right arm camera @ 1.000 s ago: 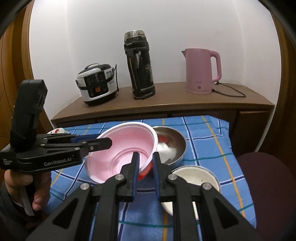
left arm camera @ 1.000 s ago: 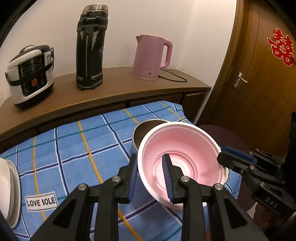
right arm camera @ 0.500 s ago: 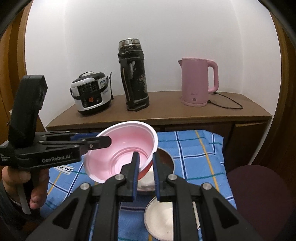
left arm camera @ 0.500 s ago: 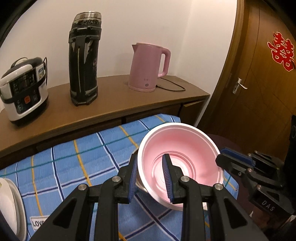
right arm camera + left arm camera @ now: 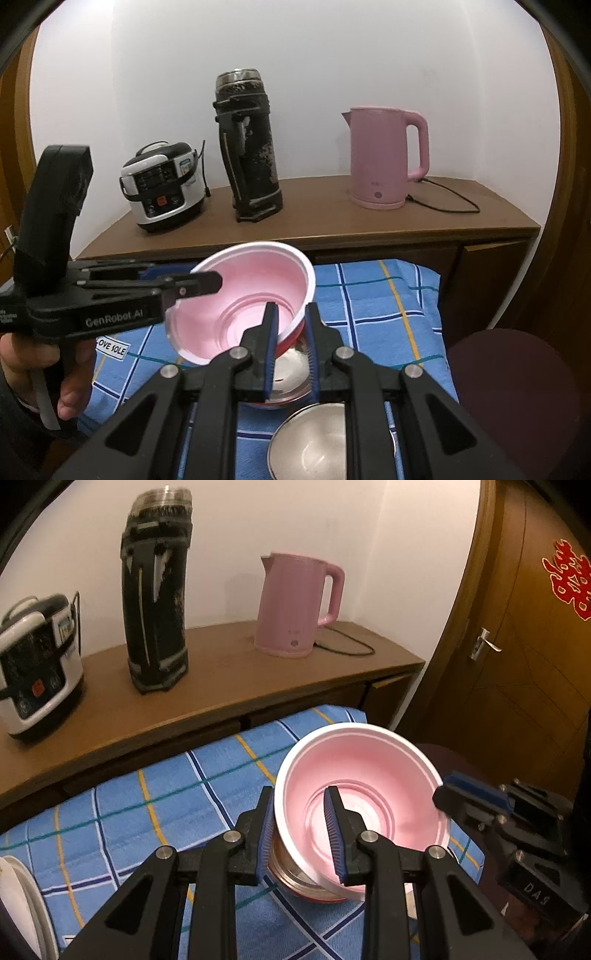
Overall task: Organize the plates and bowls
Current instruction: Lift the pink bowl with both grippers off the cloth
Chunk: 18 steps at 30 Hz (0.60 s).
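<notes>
Pink bowl (image 5: 360, 801), lower centre of both views, above a steel bowl (image 5: 291, 373) on the blue checked cloth (image 5: 147, 812); left gripper (image 5: 301, 830) and right gripper (image 5: 290, 345) each clamp its rim.

Warm, even indoor light, strong fisheye bending and dark corners, slight blur at left.

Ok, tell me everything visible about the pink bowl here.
The pink bowl looks like thin plastic, pale pink inside with a white rim, ridged rings at its base and a red outside. It is tilted, pinched at opposite rim sides by the left gripper and right gripper, over a steel bowl.
</notes>
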Available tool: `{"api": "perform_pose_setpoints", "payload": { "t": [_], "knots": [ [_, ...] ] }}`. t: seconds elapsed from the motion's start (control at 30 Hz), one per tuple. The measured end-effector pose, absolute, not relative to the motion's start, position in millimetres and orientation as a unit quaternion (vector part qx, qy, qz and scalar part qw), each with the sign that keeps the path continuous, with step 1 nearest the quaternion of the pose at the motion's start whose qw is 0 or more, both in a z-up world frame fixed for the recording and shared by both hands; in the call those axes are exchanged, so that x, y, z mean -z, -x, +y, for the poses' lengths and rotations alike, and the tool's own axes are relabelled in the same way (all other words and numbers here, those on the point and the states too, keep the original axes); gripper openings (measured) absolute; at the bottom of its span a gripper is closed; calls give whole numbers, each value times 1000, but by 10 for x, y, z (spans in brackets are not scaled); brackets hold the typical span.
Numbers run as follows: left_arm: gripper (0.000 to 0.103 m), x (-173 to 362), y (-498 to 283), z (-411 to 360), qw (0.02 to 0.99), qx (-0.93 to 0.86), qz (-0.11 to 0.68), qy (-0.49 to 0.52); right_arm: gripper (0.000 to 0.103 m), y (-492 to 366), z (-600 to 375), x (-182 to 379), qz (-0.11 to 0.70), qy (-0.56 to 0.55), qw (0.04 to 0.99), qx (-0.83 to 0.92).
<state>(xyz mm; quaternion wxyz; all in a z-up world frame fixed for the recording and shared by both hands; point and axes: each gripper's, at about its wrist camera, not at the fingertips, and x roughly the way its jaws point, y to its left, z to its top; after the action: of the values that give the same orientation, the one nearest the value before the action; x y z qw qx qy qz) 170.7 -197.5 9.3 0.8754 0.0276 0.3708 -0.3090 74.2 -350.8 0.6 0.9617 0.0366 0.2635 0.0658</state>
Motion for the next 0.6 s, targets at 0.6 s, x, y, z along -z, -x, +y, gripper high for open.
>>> {"api": "perform_pose_setpoints", "payload": {
  "t": [0.6],
  "knots": [
    [29, -92, -1763, -1985, 868, 326, 372, -40, 14, -888, -3499, 183, 304, -42, 951, -45]
  ]
}}
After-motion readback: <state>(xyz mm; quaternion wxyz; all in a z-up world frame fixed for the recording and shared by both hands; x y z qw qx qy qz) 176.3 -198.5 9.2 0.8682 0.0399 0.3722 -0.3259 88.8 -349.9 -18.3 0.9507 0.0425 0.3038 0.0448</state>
